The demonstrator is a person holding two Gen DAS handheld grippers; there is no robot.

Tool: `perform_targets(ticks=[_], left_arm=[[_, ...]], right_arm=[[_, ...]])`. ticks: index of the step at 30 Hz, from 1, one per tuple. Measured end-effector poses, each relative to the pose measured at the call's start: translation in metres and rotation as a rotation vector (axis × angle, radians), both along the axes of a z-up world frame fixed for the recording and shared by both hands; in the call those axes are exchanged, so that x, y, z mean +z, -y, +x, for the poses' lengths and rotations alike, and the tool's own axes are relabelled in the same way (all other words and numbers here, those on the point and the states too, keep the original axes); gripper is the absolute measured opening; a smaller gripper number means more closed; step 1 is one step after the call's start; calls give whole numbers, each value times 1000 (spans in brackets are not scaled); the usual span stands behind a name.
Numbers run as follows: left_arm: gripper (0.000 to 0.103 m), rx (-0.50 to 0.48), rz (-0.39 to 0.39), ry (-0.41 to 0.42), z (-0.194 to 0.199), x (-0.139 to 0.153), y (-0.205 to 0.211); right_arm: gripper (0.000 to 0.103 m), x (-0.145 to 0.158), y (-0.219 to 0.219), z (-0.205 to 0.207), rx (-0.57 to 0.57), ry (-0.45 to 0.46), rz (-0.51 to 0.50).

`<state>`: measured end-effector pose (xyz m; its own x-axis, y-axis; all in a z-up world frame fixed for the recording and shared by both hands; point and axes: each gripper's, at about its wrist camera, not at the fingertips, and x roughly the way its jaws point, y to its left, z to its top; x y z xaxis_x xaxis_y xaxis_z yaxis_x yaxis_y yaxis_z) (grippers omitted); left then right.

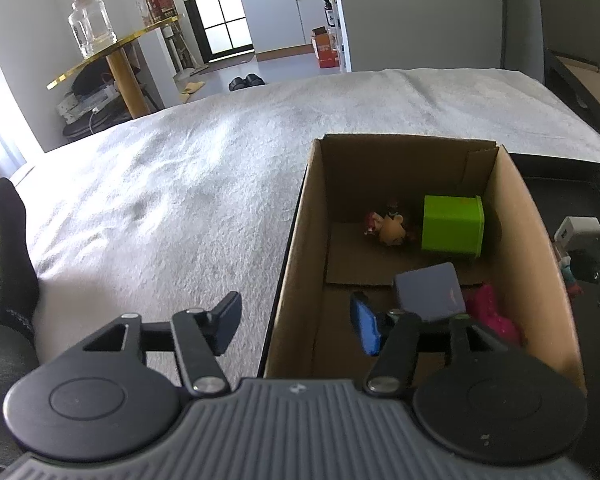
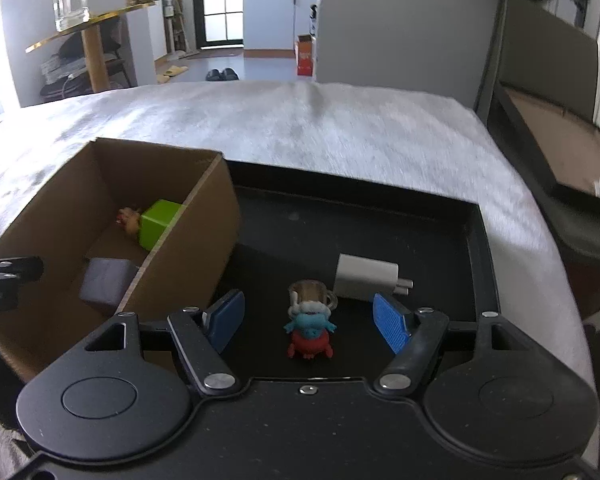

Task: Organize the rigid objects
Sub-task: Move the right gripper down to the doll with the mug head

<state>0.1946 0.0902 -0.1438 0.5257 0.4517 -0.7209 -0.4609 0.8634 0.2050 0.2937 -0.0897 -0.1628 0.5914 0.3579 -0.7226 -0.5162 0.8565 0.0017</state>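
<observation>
An open cardboard box [image 1: 536, 264] holds a green tin [image 1: 452, 224], a small doll [image 1: 388, 226], a grey cube [image 1: 430, 290] and a pink object [image 1: 492, 314]. My left gripper [image 1: 296, 328] is open and straddles the box's left wall, with one finger outside and the blue pad inside. Nothing is gripped. On the black tray [image 2: 340, 216] beside the box [image 2: 196, 248] stand a blue and red figurine [image 2: 310, 332] and a white charger [image 2: 366, 276]. My right gripper [image 2: 310, 324] is open, and the figurine sits untouched between its pads.
The box and tray rest on a bed with a white fluffy blanket [image 1: 180, 184]. A leg in a black sock [image 1: 10, 248] lies at the left. A gold side table with a glass jar [image 1: 92, 26] stands beyond the bed. A dark framed board [image 2: 560, 148] leans at the right.
</observation>
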Motion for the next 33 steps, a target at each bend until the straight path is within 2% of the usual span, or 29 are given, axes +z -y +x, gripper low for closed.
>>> perform_targets(ticks=[11, 14, 15, 17, 19, 22, 33], left_arm=[[64, 35, 18, 18, 6, 1, -1], [65, 42, 44, 5, 8, -2, -2], [65, 43, 46, 1, 9, -2, -3], [65, 45, 38, -3, 10, -4, -4], [65, 44, 40, -6, 10, -5, -4], [65, 41, 42, -5, 11, -5, -3], [65, 29, 35, -4, 6, -5, 1]], right_arm=[[70, -32, 2, 23, -30, -84, 28], [69, -40, 0, 28, -27, -98, 29], [68, -42, -1, 29, -28, -104, 30], [57, -47, -1, 32, -27, -124, 41], [54, -48, -2, 31, -22, -98, 35], [37, -47, -5, 27, -8, -73, 5], [36, -44, 11, 9, -20, -111, -18]])
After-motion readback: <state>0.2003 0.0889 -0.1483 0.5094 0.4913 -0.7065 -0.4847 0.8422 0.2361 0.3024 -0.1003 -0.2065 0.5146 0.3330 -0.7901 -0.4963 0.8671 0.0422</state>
